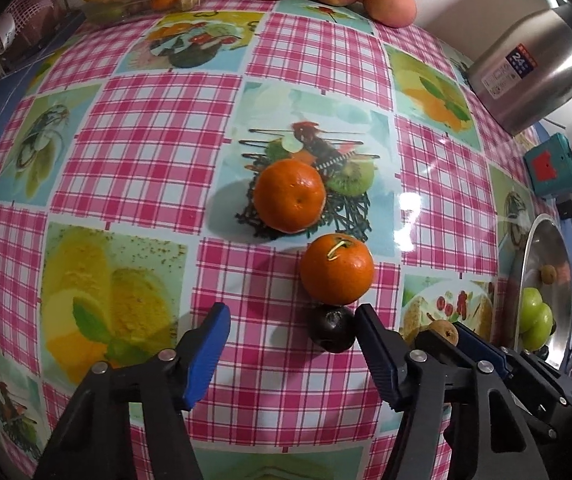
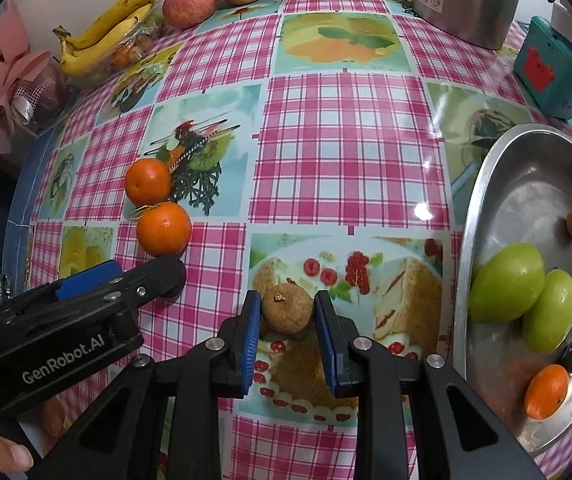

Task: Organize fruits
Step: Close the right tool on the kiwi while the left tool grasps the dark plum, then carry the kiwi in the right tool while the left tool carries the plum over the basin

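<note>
Bright, sharp; glare on tablecloth (image 2: 423, 211) (heavy fisheye bending at edges).
</note>
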Motion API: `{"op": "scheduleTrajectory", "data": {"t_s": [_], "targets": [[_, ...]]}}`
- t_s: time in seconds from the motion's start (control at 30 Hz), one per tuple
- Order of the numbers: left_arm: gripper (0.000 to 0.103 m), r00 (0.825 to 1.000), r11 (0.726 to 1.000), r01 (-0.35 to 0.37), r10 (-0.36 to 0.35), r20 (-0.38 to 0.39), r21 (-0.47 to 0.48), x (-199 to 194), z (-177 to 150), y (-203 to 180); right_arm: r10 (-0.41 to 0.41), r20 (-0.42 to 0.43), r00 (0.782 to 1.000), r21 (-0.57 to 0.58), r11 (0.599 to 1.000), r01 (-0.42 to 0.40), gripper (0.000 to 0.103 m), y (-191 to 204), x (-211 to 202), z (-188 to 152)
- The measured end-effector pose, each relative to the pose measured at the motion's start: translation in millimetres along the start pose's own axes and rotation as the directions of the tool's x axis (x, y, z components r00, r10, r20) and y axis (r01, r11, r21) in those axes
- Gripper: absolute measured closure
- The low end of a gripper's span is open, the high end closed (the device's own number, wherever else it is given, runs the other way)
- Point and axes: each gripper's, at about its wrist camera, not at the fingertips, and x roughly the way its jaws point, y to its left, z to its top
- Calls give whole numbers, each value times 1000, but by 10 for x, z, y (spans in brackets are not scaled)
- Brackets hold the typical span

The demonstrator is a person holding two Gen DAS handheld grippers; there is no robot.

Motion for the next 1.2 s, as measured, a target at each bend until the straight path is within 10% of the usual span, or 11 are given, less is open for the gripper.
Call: {"op": "scheduleTrajectory", "data": {"t_s": [0.57,1.2], "targets": [[77,998,997,68,-68,-8,29,-5,-5,-123,17,-8,1000,19,1000,-17,75,-34,-23,-14],[79,992,994,107,-108,63,21,-338,7,-25,36,27,999,30,999,-37,75,-74,-178,-23]]}}
